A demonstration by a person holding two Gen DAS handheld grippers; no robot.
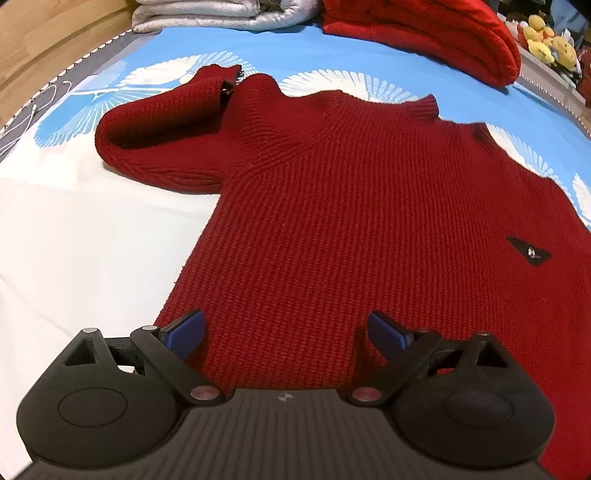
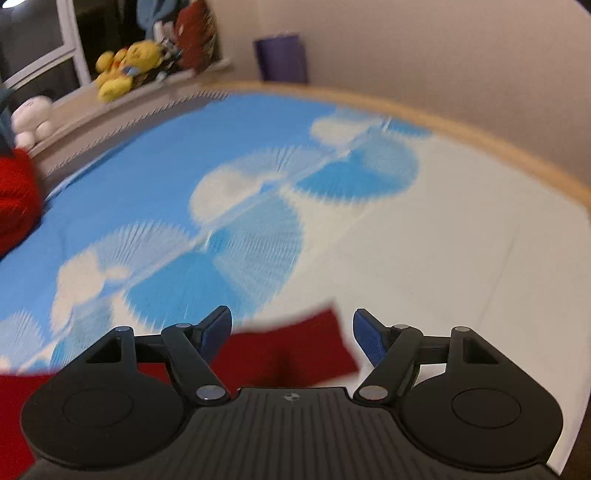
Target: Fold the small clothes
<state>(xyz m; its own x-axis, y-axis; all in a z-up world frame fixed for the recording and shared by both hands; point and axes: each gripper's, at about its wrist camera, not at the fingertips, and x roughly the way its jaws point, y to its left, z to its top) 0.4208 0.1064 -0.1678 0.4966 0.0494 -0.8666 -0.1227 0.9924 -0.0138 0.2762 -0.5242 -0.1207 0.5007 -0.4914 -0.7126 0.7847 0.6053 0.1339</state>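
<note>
A dark red knit sweater (image 1: 351,206) lies flat on the blue and white bed sheet (image 1: 74,240), collar away from me, with a small black triangular patch (image 1: 529,252). Its left sleeve (image 1: 162,129) is folded up in a loop. My left gripper (image 1: 286,332) is open, low over the sweater's bottom hem. My right gripper (image 2: 291,332) is open over a red sleeve end (image 2: 291,350) that lies on the sheet (image 2: 406,266); the right wrist view is blurred.
A folded red blanket (image 1: 436,33) and a grey quilt (image 1: 221,14) lie at the far end of the bed. Yellow plush toys (image 2: 125,66) sit on a ledge beyond. The wooden bed edge (image 2: 480,136) curves along the right.
</note>
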